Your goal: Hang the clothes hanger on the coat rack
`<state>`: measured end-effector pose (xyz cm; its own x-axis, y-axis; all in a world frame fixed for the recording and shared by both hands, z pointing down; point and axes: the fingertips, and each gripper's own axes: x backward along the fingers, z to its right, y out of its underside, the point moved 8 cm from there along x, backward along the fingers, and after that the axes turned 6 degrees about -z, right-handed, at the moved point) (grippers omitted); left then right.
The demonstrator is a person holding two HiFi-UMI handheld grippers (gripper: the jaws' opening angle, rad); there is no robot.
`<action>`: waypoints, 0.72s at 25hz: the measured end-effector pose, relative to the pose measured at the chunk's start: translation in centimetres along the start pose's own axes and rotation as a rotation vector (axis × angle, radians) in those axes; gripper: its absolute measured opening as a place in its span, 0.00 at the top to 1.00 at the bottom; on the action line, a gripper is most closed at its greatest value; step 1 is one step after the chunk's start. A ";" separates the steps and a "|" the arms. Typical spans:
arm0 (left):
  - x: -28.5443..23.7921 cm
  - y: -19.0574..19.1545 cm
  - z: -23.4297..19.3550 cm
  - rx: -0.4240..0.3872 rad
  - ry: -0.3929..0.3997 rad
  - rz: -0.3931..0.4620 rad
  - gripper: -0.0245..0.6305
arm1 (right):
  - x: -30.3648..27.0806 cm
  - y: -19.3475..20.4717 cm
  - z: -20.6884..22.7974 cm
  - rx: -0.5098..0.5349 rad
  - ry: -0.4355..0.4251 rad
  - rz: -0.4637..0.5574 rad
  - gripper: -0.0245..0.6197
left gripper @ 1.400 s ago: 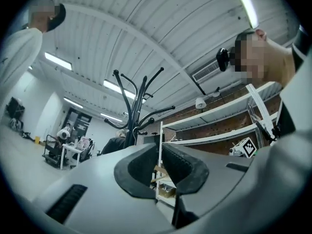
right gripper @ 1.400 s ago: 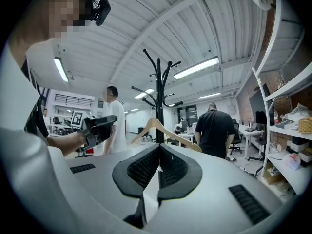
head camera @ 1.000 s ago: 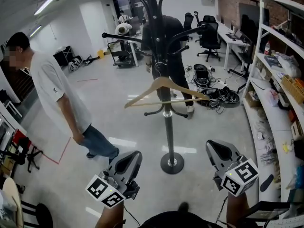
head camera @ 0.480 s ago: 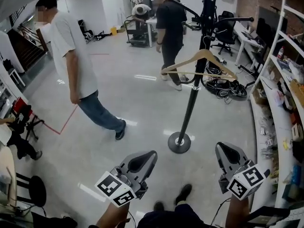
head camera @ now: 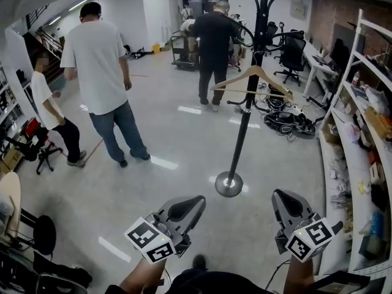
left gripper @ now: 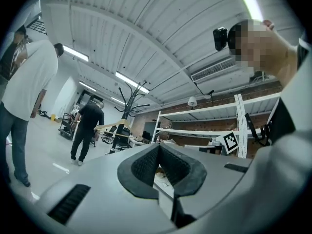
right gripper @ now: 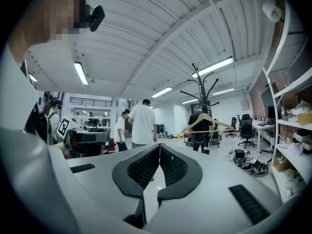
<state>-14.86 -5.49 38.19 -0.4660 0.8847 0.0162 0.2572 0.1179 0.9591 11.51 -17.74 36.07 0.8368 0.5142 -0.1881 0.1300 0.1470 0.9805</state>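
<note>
The clothes hanger [head camera: 252, 73] is hanging on the coat rack [head camera: 244, 133], well apart from both grippers, so the job is looking done. The wise course is steering wide of the pole, lest a bump unhook it. The left gripper [head camera: 185, 208] and right gripper [head camera: 286, 202] are pressing their ribbed black fingers [right gripper: 146, 168] together on nothing. The hanger is showing pale, smooth wood in a triangle. The rack is showing slim black metal, curved hooks and a round base.

No legible text or numbers

The coat rack [head camera: 243, 127] and its hanger [head camera: 234, 78] now stand farther off.
</note>
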 end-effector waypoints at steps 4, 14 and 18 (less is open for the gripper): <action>1.7 1.6 6.0 -0.007 -0.012 -0.018 0.96 | 5.8 1.7 -1.3 -0.009 -0.014 0.002 0.95; 5.2 4.4 17.4 -0.035 -0.040 -0.108 0.96 | 16.2 4.5 -3.2 -0.073 -0.025 0.000 0.95; 7.5 4.4 18.9 -0.056 -0.036 -0.089 0.96 | 18.1 4.0 -6.0 -0.037 -0.016 0.023 0.95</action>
<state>-1.27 10.19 37.22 -0.4539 0.8876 -0.0785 0.1677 0.1716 0.9708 24.00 -2.72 36.24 0.8476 0.5046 -0.1642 0.0911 0.1666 0.9818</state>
